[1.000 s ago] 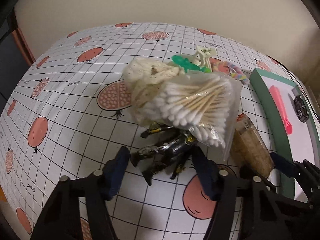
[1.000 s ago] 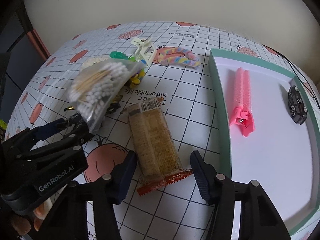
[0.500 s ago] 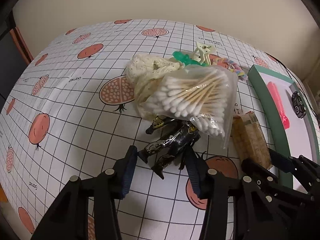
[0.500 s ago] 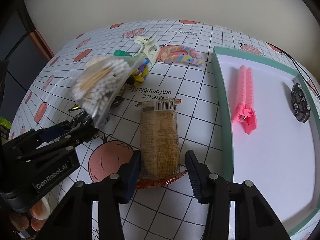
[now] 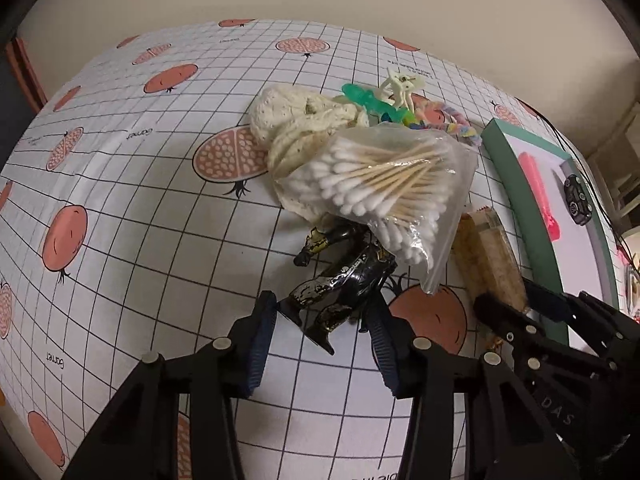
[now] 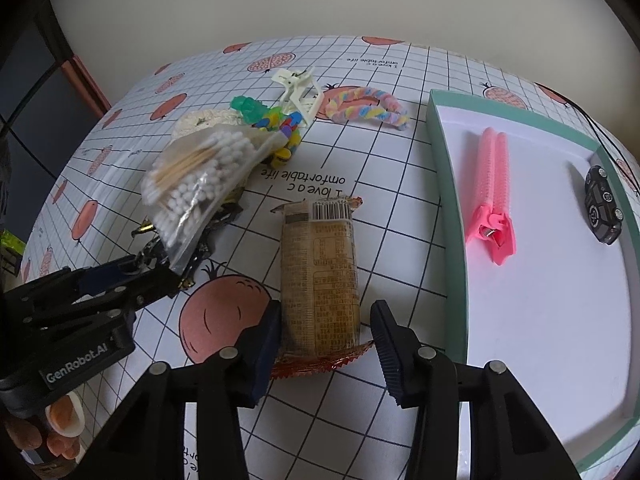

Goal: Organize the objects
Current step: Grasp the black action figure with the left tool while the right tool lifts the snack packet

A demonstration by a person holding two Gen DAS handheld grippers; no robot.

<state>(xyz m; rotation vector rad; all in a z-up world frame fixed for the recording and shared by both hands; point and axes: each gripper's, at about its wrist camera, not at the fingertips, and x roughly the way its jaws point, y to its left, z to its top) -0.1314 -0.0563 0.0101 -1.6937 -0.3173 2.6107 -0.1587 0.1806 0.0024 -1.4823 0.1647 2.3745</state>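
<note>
Done: I count two things inside the green-rimmed tray [image 6: 448, 184]: a pink hair clip [image 6: 493, 196] and a dark toy car [image 6: 602, 210]
Left: outside the tray I see the snack bar packet [image 6: 318, 276], cotton swab bag [image 5: 384, 184], black action figure [image 5: 344, 276], white claw clip [image 6: 298, 90], pastel twisted band [image 6: 366, 106] and knitted cloth [image 5: 296, 120]
Left gripper [image 5: 324, 344]: jaws apart, straddling the figure's legs, not clamped
Right gripper [image 6: 326, 336]: jaws apart around the packet's near end, just beside the tray; left pad touches
Writing: the tablecloth [image 5: 120, 208] reads "I love a comfortable life" and "Garnet"; I read "GenRobot.AI" on the gripper body; packet shows a barcode, its print too small
</note>
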